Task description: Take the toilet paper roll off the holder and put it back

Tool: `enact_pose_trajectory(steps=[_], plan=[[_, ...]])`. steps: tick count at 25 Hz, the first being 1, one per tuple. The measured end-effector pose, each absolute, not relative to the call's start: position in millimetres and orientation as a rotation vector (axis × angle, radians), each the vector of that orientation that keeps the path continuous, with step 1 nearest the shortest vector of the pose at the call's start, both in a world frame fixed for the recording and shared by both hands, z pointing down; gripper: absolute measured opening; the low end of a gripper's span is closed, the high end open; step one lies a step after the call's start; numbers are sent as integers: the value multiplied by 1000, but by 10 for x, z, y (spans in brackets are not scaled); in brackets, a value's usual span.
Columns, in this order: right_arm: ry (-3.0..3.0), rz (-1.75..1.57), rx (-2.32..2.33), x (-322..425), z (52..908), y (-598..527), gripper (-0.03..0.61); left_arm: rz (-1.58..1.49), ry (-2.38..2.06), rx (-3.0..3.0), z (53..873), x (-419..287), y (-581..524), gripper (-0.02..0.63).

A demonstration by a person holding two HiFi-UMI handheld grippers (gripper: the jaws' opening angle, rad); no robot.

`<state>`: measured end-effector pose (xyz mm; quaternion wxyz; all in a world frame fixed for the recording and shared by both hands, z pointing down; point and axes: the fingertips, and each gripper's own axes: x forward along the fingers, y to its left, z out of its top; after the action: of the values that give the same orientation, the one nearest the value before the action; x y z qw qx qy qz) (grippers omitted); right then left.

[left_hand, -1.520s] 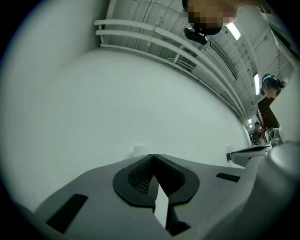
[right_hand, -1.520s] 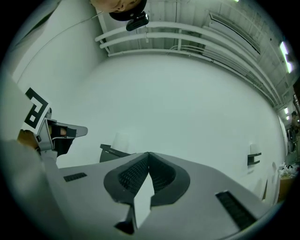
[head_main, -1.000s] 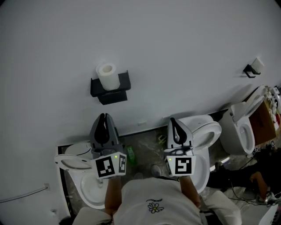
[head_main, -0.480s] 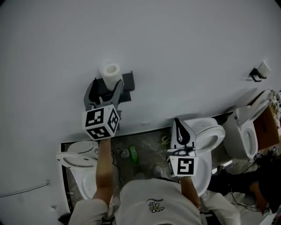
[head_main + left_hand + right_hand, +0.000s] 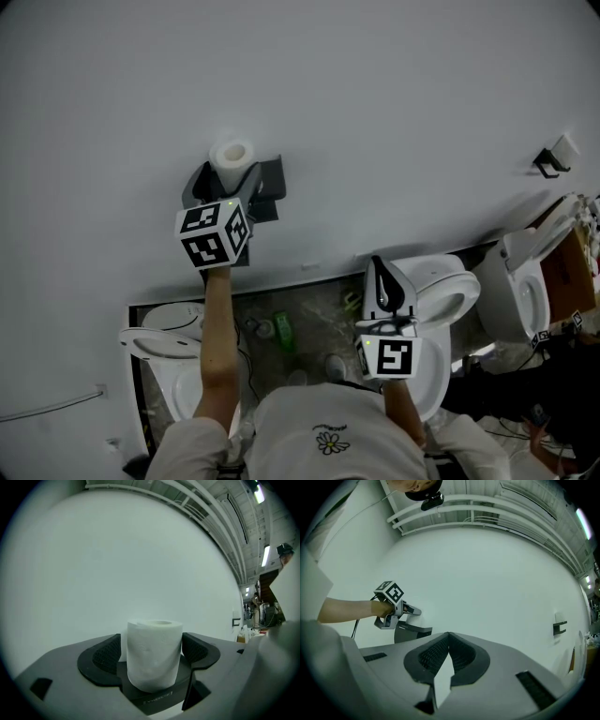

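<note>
Far left, a toilet sits on the floor under my left arm. My left gripper is level and up at the wall. Its jaws have just been opening and now stand wide. The roll is between the pads, close on both sides, but I see no squeeze on the paper, so nothing is gripped. The roll stands upright on the black holder, toward the holder's left end in the head view, core hole facing up. The holder is fixed to the wall.

On the floor between my arms lies a green bottle. My right gripper is held back from the wall, well apart from the holder, its tip tilted slightly up. Jaws are closed tip to tip and empty. Below it is a second toilet, and a third near the right edge. High on the wall at right there is a small black-and-white fitting; I can't tell what it is.
</note>
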<state>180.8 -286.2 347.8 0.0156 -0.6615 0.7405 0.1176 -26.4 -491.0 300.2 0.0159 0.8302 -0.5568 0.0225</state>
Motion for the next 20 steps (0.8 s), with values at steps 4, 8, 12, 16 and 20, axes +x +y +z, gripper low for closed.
enact_pose_trajectory(steps=[4, 8, 12, 16, 20], plan=[[2297, 352, -2058, 1828, 3472, -2892, 9, 133, -1728, 2584, 3039, -245, -4942, 396], [2308, 337, -2086, 1846, 3509, -2908, 9, 181, -1711, 2597, 3056, -231, -4935, 390], [2309, 349, -2052, 1791, 3482, -2908, 9, 202, -1708, 2598, 3059, -237, -4942, 358], [2308, 360, -2044, 1768, 3485, -2895, 9, 209, -1721, 2599, 3068, -267, -4961, 304], [2305, 348, -2075, 1810, 3493, -2863, 9, 206, -1730, 2591, 3077, -270, -4970, 301]])
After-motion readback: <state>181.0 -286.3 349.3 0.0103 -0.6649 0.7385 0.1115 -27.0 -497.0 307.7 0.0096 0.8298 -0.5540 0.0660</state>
